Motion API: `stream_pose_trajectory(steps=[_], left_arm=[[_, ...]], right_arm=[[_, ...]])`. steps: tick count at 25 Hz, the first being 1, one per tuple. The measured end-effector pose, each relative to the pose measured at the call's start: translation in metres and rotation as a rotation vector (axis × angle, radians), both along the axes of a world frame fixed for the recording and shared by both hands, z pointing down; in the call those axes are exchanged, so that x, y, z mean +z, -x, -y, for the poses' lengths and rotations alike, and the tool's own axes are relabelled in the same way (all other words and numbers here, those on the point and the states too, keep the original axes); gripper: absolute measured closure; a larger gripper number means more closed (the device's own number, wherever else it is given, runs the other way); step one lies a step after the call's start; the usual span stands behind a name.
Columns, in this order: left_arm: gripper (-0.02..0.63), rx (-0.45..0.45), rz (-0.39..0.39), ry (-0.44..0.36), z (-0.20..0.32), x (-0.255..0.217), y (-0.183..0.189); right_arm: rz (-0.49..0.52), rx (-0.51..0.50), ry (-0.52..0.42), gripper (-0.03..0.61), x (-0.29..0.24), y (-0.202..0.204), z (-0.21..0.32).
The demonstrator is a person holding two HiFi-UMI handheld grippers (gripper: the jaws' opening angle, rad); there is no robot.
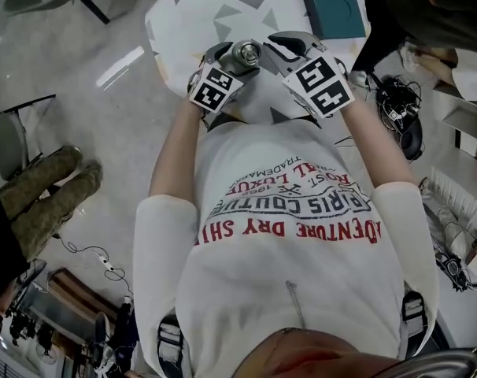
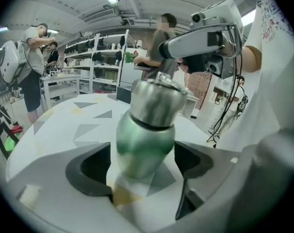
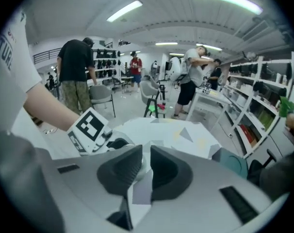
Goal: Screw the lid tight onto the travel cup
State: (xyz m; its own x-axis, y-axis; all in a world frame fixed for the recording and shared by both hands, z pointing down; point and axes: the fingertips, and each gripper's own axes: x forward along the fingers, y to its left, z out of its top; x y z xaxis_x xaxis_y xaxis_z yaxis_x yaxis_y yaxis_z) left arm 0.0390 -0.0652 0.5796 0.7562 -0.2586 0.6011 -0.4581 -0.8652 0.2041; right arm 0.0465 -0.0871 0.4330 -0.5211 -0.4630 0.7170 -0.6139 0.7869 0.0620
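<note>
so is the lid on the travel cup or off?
On. In the left gripper view the silver lid sits on the green travel cup, a dark seam between them; whether it is tight, cannot tell.

White table (image 1: 215, 14), grey triangle pattern, teal flat item (image 1: 330, 5) at edge

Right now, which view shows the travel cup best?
Left gripper view: the travel cup, green with a lid, sits between its jaws. The head view shows only the lid's top; the right gripper view's jaws mostly hide it.
</note>
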Motion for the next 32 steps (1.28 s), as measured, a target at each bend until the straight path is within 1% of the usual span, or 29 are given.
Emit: stream_pose_trajectory(steps=[2, 4, 5, 8, 10, 11, 12, 14, 15, 17, 20, 21, 24, 26, 28, 32], left_arm=[[0.216, 0.003, -0.009, -0.018, -0.005, -0.013, 0.007], [0.216, -0.021, -0.017, -0.052, -0.007, -0.026, 0.018], [0.216, -0.041, -0.026, -0.071, -0.007, -0.035, 0.024], [0.218, -0.103, -0.072, -0.113, -0.005, -0.062, 0.040], [0.219, -0.146, -0.101, -0.145, -0.002, -0.083, 0.051], [0.232, -0.175, -0.114, -0.172, 0.001, -0.097, 0.056], [0.278, -0.215, -0.130, -0.206, 0.006, -0.112, 0.061], [0.410, -0.316, -0.179, -0.279, 0.020, -0.145, 0.072], [0.442, -0.360, -0.207, -0.310, 0.027, -0.161, 0.077], [0.491, -0.419, -0.247, -0.363, 0.038, -0.187, 0.083], [0.583, -0.480, -0.274, -0.437, 0.048, -0.219, 0.089], [0.597, -0.491, -0.281, -0.463, 0.051, -0.230, 0.091], [0.601, -0.491, -0.289, -0.547, 0.054, -0.258, 0.092], [0.601, -0.493, -0.292, -0.579, 0.054, -0.270, 0.092], [0.601, -0.507, -0.298, -0.585, 0.055, -0.278, 0.092], [0.601, -0.532, -0.297, -0.570, 0.058, -0.283, 0.093]], right_arm=[[0.048, 0.067, -0.024, 0.528, -0.008, -0.006, 0.007], [0.090, 0.111, -0.071, 0.552, -0.016, -0.011, 0.013], [0.114, 0.125, -0.107, 0.562, -0.021, -0.013, 0.016], [0.194, 0.150, -0.205, 0.566, -0.037, -0.016, 0.022], [0.231, 0.153, -0.241, 0.566, -0.046, -0.015, 0.023], [0.242, 0.154, -0.256, 0.566, -0.050, -0.014, 0.023], [0.252, 0.159, -0.270, 0.566, -0.054, -0.013, 0.023], [0.285, 0.185, -0.281, 0.568, -0.061, -0.014, 0.023], [0.309, 0.203, -0.276, 0.568, -0.063, -0.015, 0.022], [0.353, 0.230, -0.272, 0.568, -0.068, -0.018, 0.022], [0.372, 0.229, -0.291, 0.568, -0.076, -0.021, 0.019], [0.377, 0.220, -0.298, 0.568, -0.078, -0.021, 0.019], [0.400, 0.212, -0.326, 0.569, -0.088, -0.022, 0.019], [0.409, 0.222, -0.343, 0.569, -0.093, -0.024, 0.020], [0.422, 0.230, -0.353, 0.569, -0.096, -0.026, 0.020], [0.423, 0.224, -0.364, 0.569, -0.099, -0.024, 0.019]])
